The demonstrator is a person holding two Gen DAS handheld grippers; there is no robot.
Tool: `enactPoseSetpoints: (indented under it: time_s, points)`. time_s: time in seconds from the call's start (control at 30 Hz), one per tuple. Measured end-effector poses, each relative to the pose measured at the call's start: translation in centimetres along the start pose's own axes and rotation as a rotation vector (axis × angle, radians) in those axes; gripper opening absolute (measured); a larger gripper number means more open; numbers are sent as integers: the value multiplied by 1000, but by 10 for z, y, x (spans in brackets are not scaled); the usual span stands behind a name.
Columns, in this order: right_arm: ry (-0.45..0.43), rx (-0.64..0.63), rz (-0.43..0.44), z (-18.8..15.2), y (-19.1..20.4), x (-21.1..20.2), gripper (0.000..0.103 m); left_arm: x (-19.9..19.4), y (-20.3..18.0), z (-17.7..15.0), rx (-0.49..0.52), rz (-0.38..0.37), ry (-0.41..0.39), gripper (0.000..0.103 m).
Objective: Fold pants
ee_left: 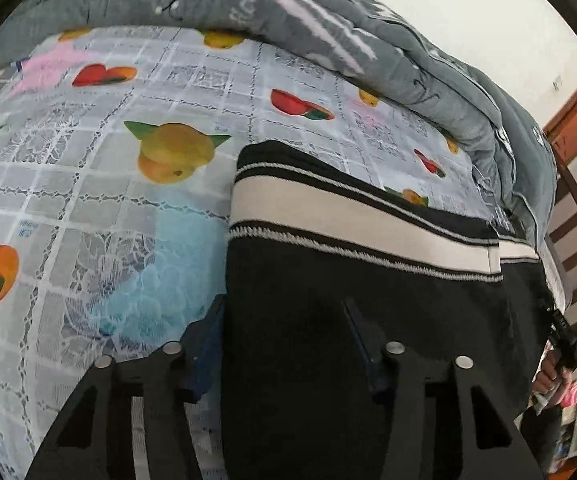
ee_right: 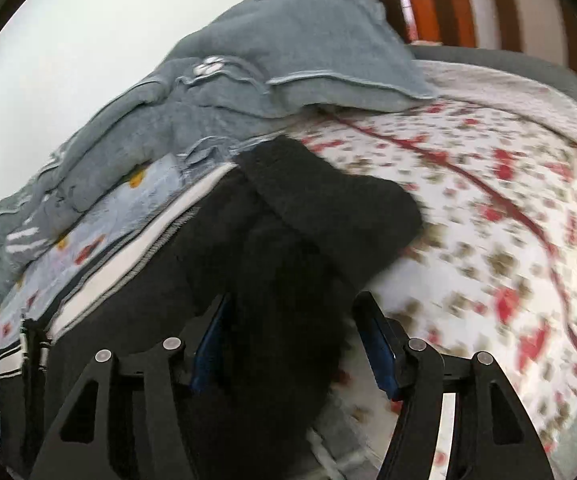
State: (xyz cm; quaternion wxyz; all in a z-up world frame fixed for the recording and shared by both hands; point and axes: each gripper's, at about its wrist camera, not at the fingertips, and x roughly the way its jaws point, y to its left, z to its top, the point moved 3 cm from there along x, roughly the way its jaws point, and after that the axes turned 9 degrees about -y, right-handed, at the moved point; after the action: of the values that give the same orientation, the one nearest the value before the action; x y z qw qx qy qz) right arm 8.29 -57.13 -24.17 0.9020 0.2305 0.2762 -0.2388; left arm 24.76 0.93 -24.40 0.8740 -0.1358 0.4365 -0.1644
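Note:
Black pants (ee_left: 368,288) with a cream side stripe edged in white stitching lie on the bed. My left gripper (ee_left: 284,340) is open, its jaws apart over the black cloth near the pants' left edge. In the right wrist view the pants (ee_right: 280,248) show a folded black flap at their far end. My right gripper (ee_right: 292,344) is open with black cloth lying between its jaws, not clamped. This view is motion-blurred.
A fruit-print sheet (ee_left: 88,184) covers the bed on the left. A red-flowered white cover (ee_right: 488,208) lies on the right. A rumpled grey quilt (ee_left: 328,32) is heaped along the far side. A wooden bed frame (ee_right: 448,4) stands behind.

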Motion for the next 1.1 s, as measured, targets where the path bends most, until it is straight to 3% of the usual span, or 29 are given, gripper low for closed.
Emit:
enactPoseSetpoints:
  time_s: [0.07, 0.1, 0.13, 0.23, 0.37, 0.5, 0.67, 0.87, 1.0, 1.1]
  points:
    - [-12, 5, -18, 4, 2, 4, 60, 5, 1, 5, -12, 7, 13, 42]
    - [-29, 3, -36, 6, 4, 3, 45, 6, 0, 6, -14, 11, 12, 37]
    - [-51, -9, -44, 10, 6, -2, 40, 8, 0, 7, -14, 23, 6, 31]
    - [-143, -61, -15, 23, 26, -28, 33, 1, -5, 10, 6, 22, -38, 14]
    - [-234, -182, -4, 41, 71, -57, 29, -15, -4, 19, -51, -23, -90, 11]
    - [-305, -249, 60, 58, 123, -84, 26, -32, 3, 28, -85, -39, -129, 10]
    - [-341, -278, 190, 61, 183, -109, 25, -64, 33, 39, -62, 26, -181, 10]
    - [-281, -256, 320, 25, 220, -93, 25, -101, 102, 53, -71, 184, -207, 11]
    - [-173, -307, 233, -13, 212, -48, 29, -91, 142, 51, -130, 240, -180, 12]
    - [-56, -347, 115, -41, 186, -12, 38, -77, 156, 41, -168, 244, -149, 22]
